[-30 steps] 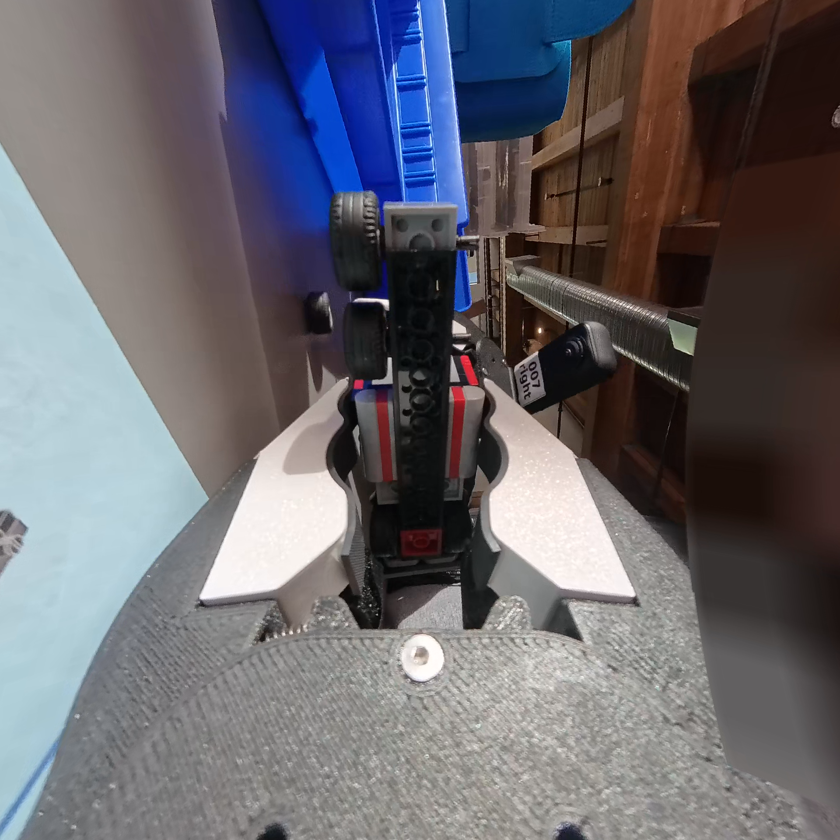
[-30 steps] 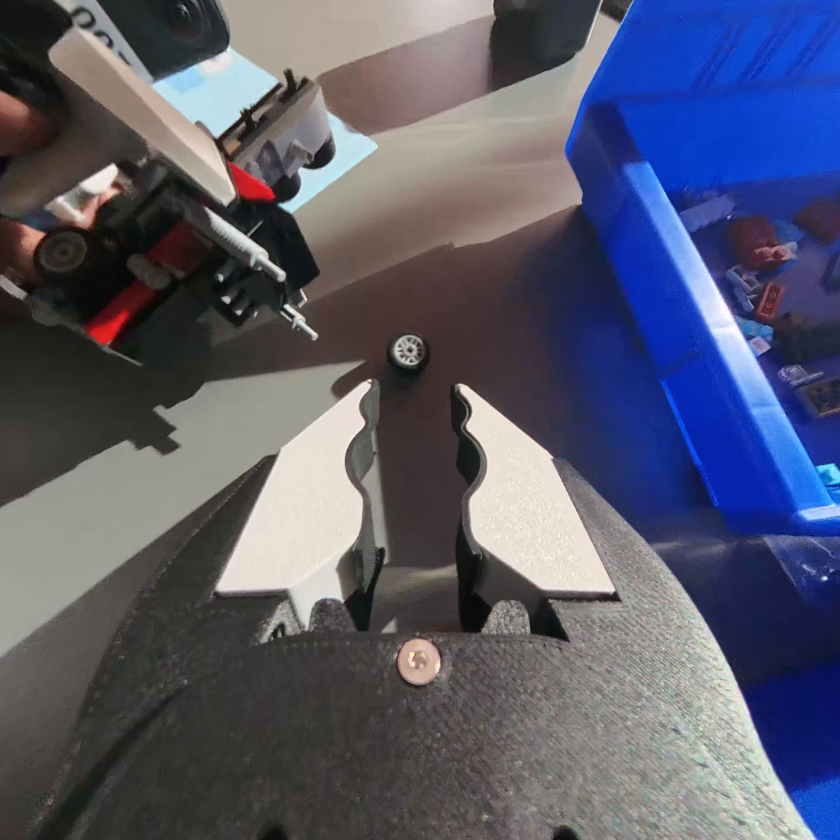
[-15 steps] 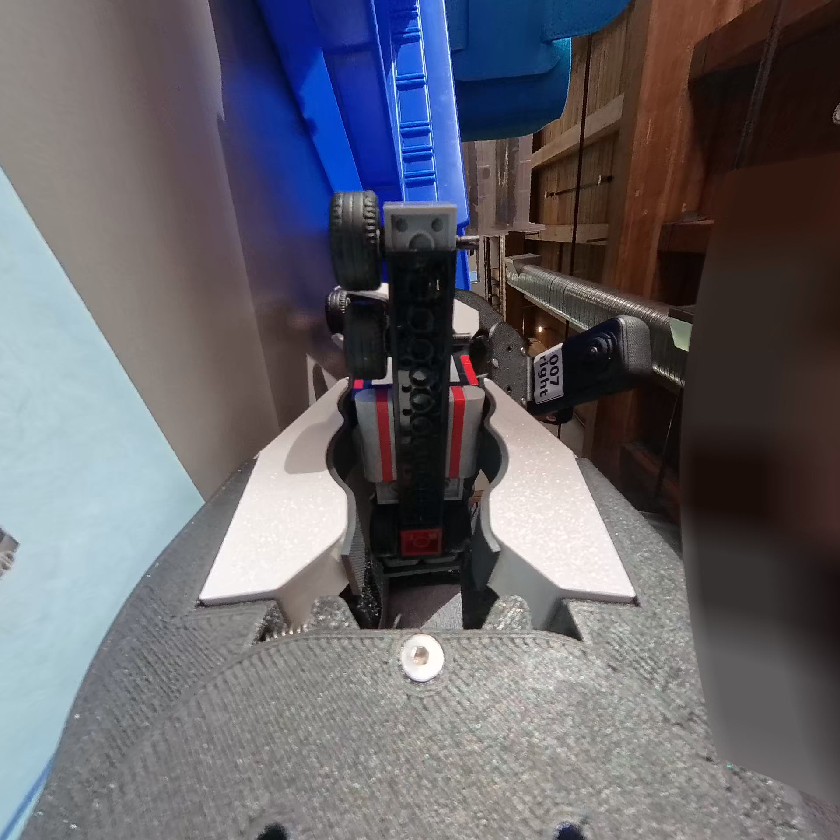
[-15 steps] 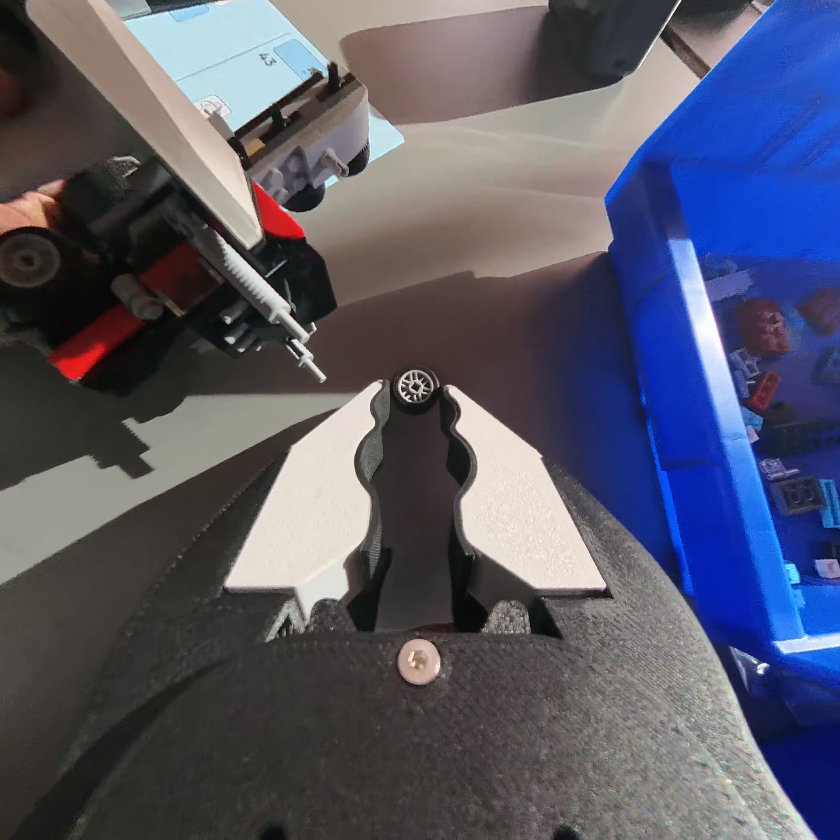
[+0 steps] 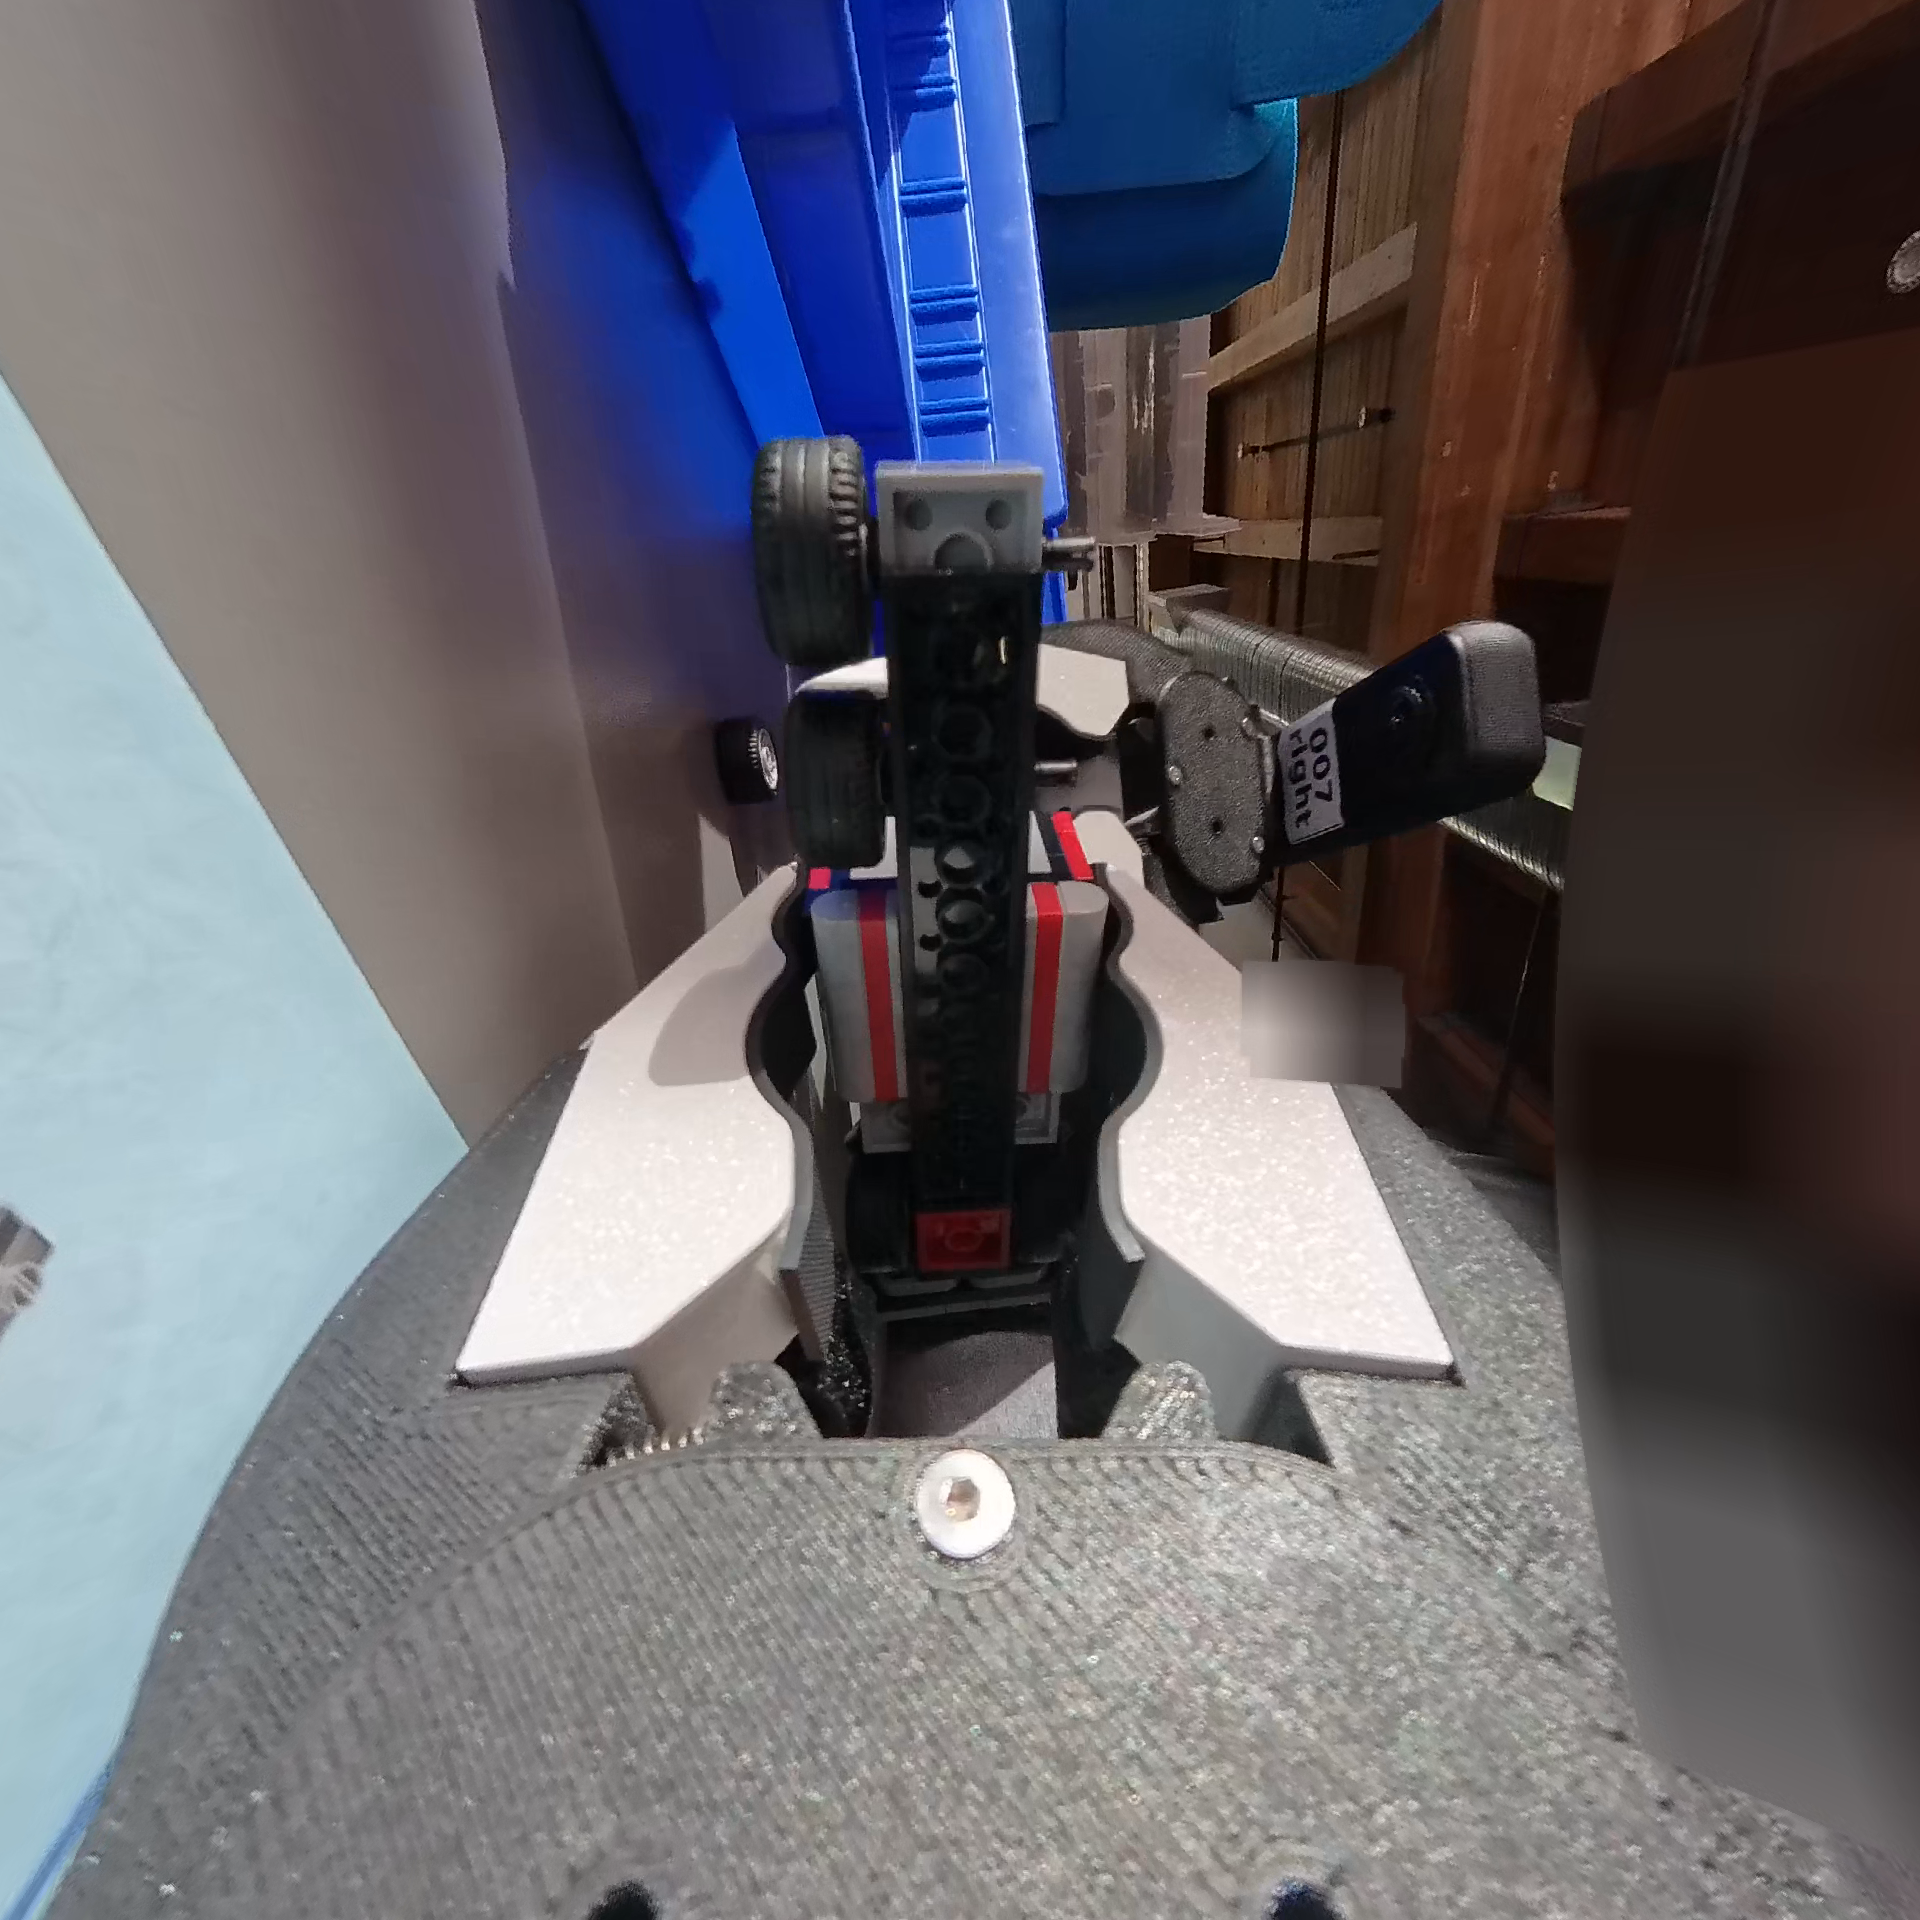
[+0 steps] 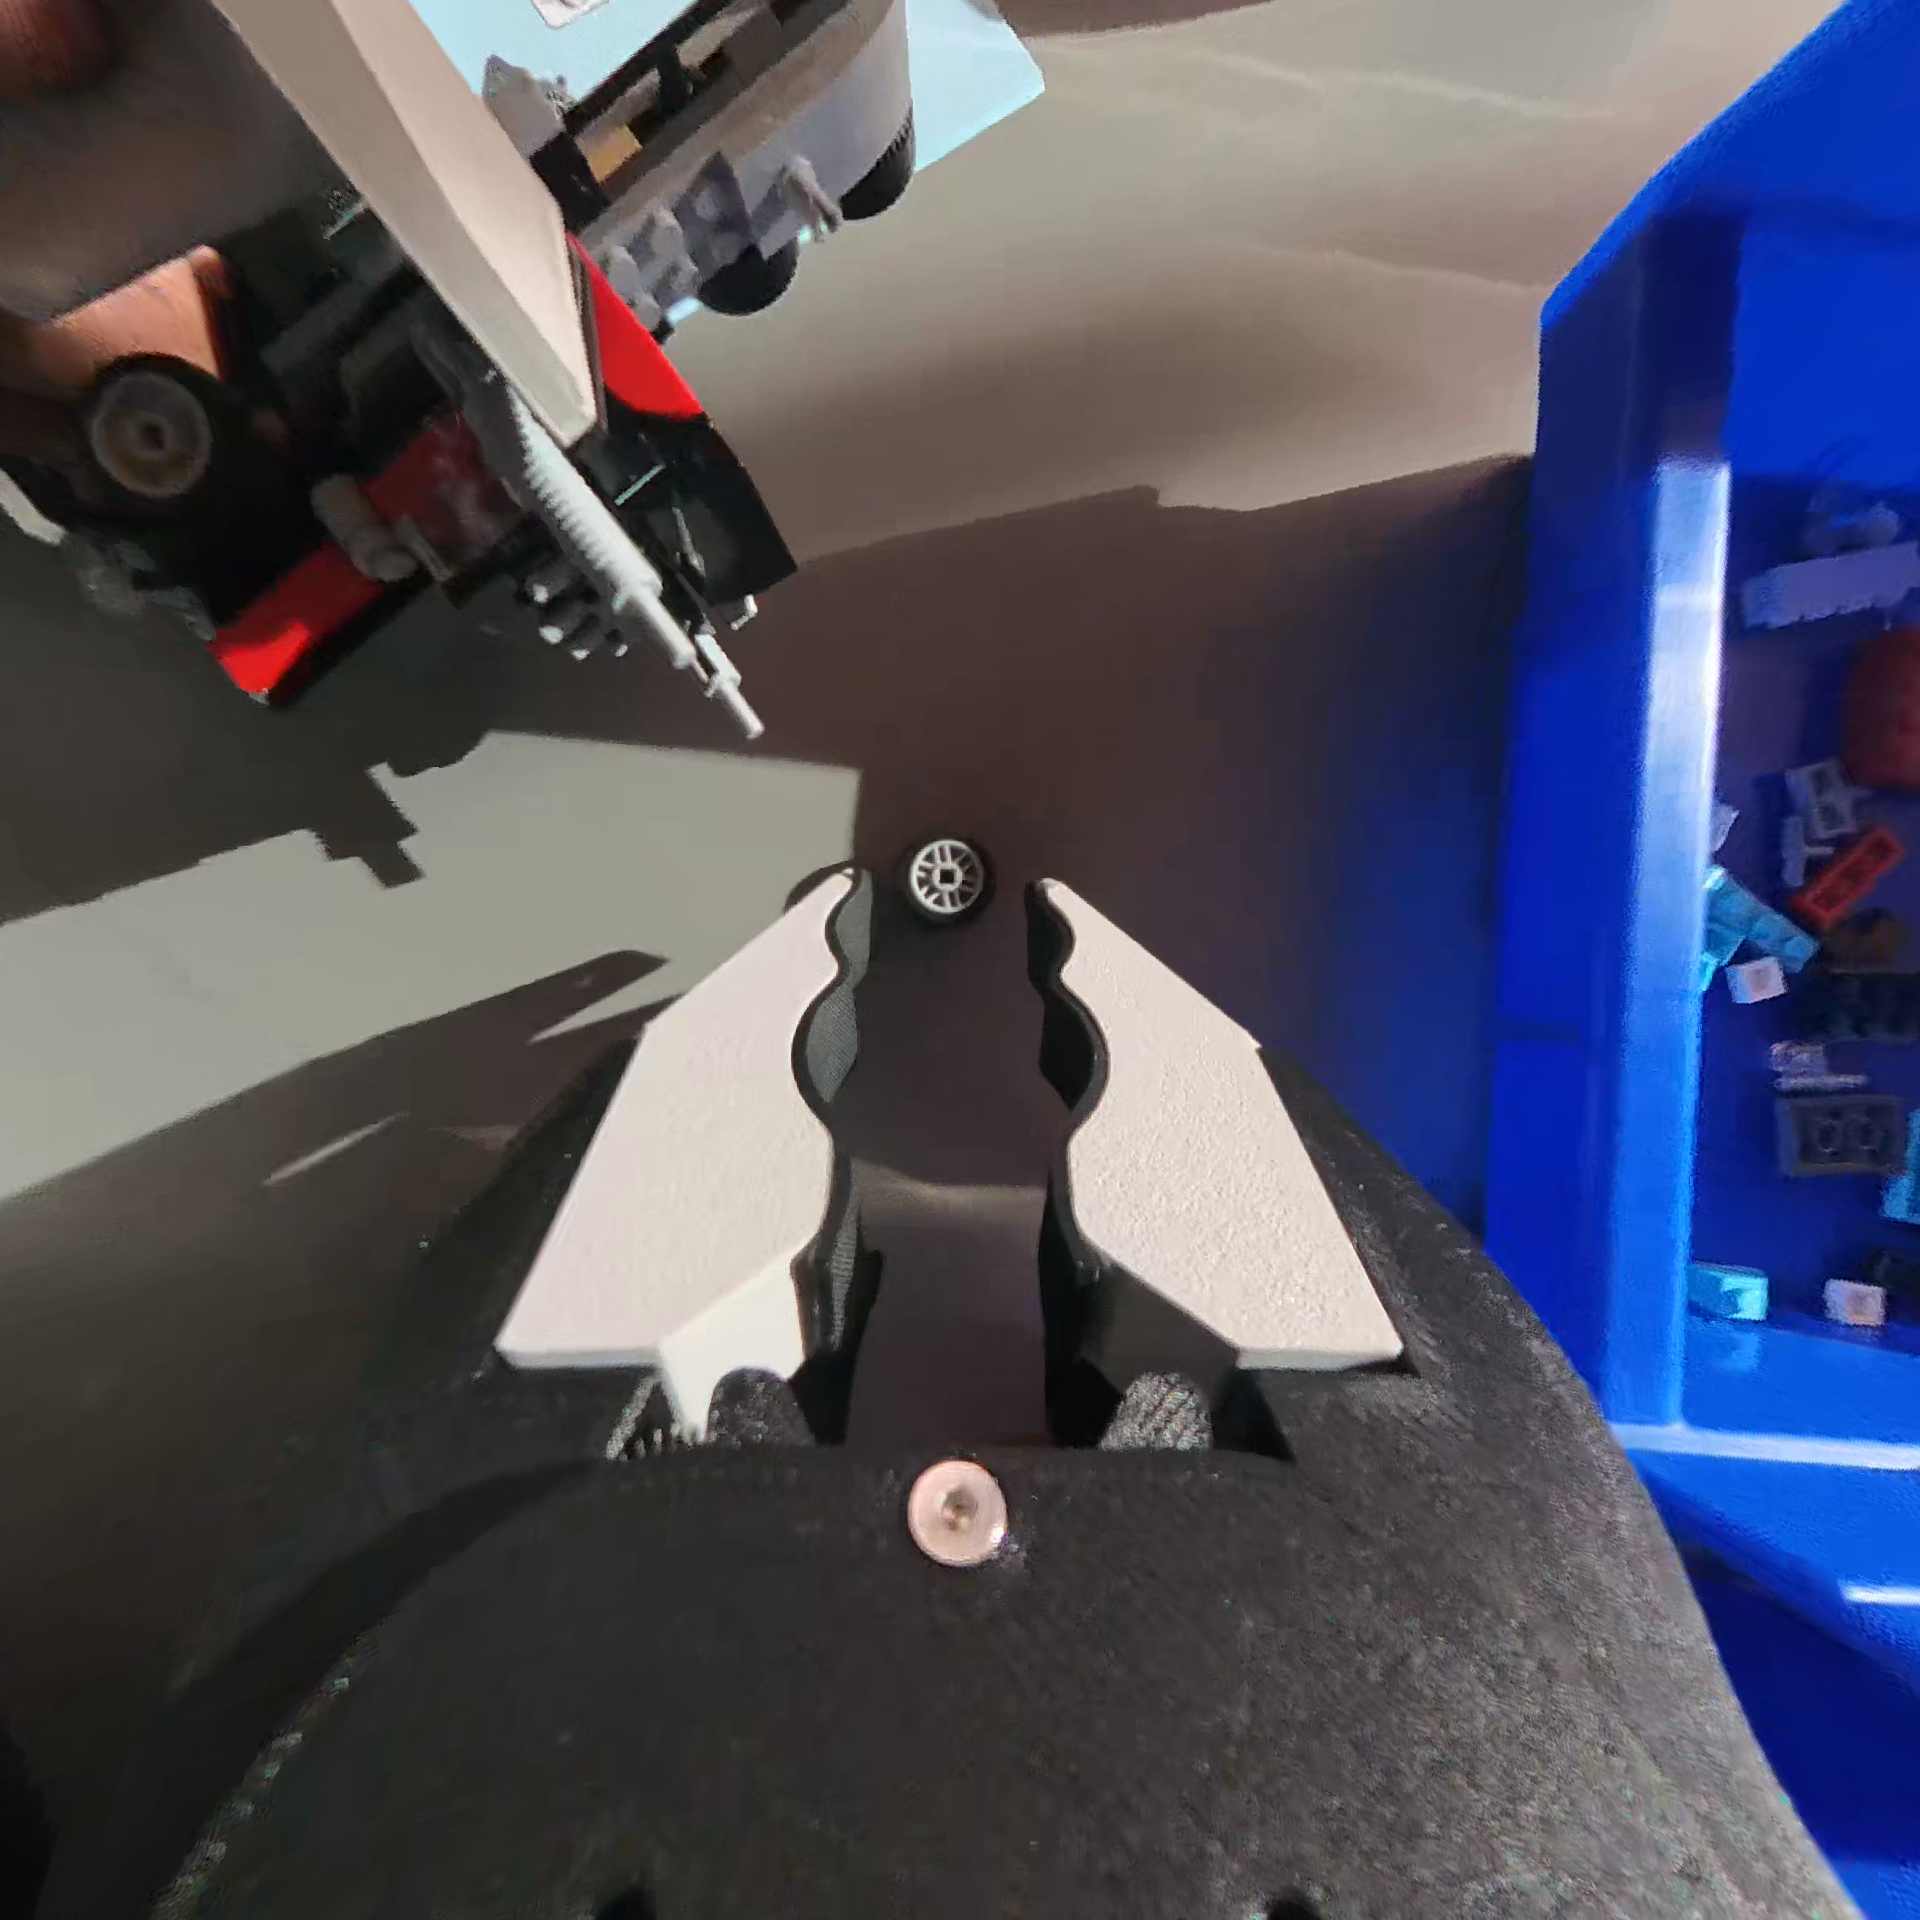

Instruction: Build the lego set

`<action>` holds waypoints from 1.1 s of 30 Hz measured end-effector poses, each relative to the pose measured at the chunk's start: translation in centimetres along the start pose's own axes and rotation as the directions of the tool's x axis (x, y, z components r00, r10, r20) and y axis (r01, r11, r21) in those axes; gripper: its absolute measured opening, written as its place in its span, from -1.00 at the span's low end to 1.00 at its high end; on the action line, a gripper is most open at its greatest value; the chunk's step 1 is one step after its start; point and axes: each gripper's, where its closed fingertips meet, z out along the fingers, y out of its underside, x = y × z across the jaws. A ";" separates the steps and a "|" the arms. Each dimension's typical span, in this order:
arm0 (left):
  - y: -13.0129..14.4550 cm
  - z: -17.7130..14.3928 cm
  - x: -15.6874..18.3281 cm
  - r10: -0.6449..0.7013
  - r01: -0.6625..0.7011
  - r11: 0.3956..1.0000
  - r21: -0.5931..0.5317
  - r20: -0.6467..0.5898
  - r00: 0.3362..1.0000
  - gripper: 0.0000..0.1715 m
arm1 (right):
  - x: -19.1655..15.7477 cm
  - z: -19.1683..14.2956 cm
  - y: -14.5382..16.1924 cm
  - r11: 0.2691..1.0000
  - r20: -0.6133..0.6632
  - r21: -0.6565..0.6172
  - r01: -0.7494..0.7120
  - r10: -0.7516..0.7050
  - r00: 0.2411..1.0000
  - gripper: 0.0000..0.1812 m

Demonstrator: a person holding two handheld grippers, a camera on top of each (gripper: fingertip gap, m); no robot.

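Note:
My left gripper (image 5: 956, 883) is shut on a lego car (image 5: 961, 935), its underside towards the camera: a long black plate, grey and red stripes, two black wheels on its left side. In the right wrist view this car (image 6: 468, 540) hangs at the upper left, above the table. A small loose wheel (image 6: 945, 878) with a grey spoked rim lies flat on the grey table. My right gripper (image 6: 943, 899) is open, its tips on either side of the wheel, not touching it. The wheel (image 5: 746, 758) and the right gripper (image 5: 1205, 790) also show in the left wrist view.
A blue bin (image 6: 1662, 935) with several loose lego pieces stands at the right, close to my right gripper. A second grey lego assembly (image 6: 727, 197) rests on a light-blue instruction sheet (image 6: 982, 83) at the back. A hand (image 6: 94, 332) shows at the left edge.
My right gripper has moved forward until the loose wheel lies between its tips. The held car now appears closer and larger in the right wrist view. The left grip is unchanged.

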 end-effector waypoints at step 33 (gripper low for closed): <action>0.1 0.1 -0.1 0.011 -0.011 1.000 0.001 0.011 1.000 -0.39 | -0.3 0.3 2.0 0.969 -0.131 0.182 -0.168 0.193 0.972 -0.79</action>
